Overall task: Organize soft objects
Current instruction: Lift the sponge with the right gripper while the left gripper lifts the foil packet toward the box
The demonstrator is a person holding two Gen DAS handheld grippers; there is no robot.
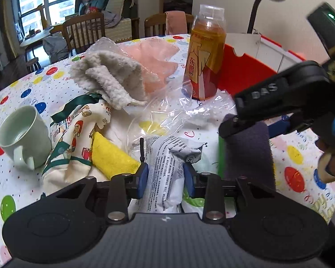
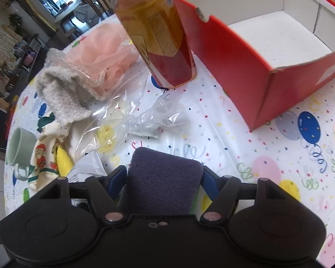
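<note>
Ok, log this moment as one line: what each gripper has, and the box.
left gripper: shut on white printed packet | right gripper: shut on dark sponge | red box: empty | bottle: upright by box

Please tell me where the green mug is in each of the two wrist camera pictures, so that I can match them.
Left wrist view: the green mug lies at the left edge, tipped on its side, beside the Christmas cloth bag.
Right wrist view: the green mug is at the lower left, near the table's edge, again beside that bag.
Shared landmark: the orange drink bottle standing next to the red box.
</note>
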